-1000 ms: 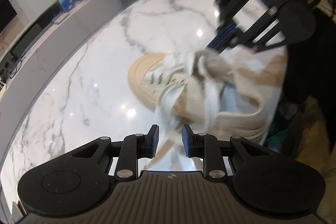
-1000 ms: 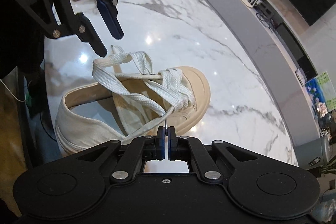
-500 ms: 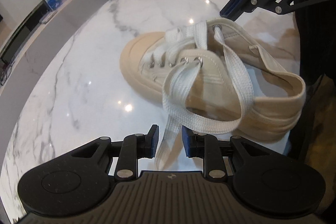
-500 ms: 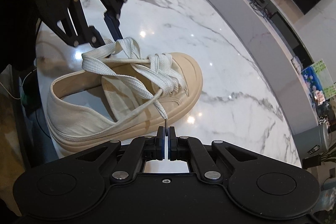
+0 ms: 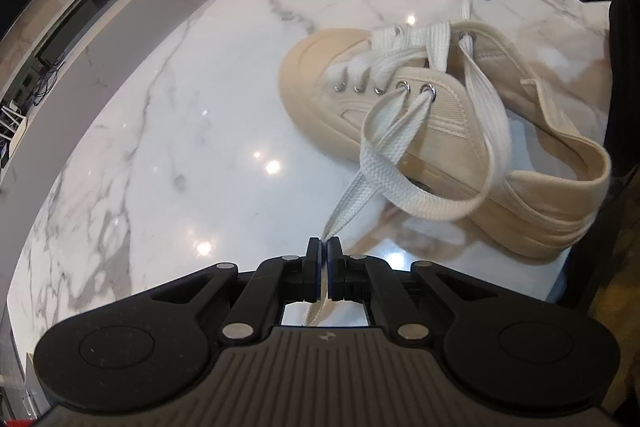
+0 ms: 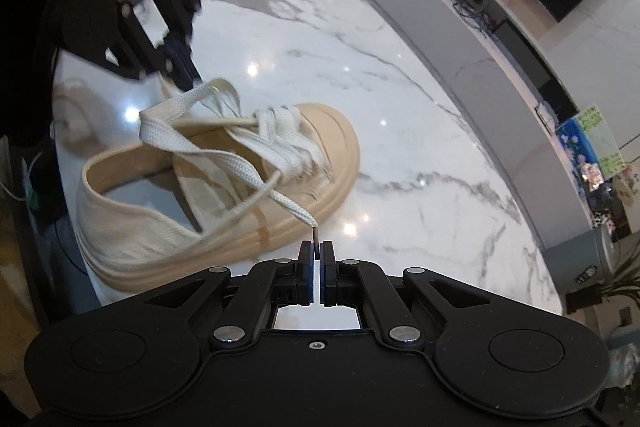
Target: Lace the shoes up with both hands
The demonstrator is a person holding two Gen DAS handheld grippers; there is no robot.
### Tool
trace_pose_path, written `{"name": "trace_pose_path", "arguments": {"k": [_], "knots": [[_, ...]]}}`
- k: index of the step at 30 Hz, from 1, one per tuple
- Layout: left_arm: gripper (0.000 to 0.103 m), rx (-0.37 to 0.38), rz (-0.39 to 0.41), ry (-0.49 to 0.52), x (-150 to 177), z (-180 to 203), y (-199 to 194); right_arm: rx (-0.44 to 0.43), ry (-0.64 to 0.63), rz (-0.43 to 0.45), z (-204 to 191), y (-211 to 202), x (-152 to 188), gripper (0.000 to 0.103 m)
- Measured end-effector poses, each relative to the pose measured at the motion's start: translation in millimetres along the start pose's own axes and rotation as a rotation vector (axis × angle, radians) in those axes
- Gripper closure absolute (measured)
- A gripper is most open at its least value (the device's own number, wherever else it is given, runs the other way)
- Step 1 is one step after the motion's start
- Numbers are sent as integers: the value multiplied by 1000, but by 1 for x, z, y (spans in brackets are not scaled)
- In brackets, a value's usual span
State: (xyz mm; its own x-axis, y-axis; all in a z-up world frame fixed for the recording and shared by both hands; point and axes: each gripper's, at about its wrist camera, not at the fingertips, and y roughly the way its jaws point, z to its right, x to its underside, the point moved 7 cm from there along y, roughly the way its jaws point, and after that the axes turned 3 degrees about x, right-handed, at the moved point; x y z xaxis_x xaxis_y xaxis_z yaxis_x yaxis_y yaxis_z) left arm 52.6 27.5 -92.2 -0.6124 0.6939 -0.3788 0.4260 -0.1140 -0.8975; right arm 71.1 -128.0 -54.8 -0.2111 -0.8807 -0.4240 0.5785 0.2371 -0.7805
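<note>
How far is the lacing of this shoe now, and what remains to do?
Done: the white lace crosses the lower eyelets of the beige shoe on the marble table and passes its upper ones. In hand: the left gripper is shut on one lace end, and the right gripper is shut on the tip of the other end. Left: pulling the loose loops tight and tying a knot.

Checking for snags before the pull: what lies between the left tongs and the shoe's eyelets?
In the left wrist view, only the white lace spans from the left tongs to the shoe; beneath it the marble table is bare.
</note>
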Motion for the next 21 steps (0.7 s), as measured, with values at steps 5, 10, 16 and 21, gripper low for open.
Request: {"name": "trace_pose_path", "arguments": {"k": [5,10,16,21], "knots": [[101,-31,9,0,0,-3,-13,66,9,-28,18,-12,11,102],[101,-50,11,1,0,-1,-21,138,40,-58,39,-25,26,102],[101,-68,11,6,-1,-1,-27,209,73,-92,57,-38,42,102],[101,-95,16,12,-3,0,-35,265,90,-115,69,-50,54,102]]}}
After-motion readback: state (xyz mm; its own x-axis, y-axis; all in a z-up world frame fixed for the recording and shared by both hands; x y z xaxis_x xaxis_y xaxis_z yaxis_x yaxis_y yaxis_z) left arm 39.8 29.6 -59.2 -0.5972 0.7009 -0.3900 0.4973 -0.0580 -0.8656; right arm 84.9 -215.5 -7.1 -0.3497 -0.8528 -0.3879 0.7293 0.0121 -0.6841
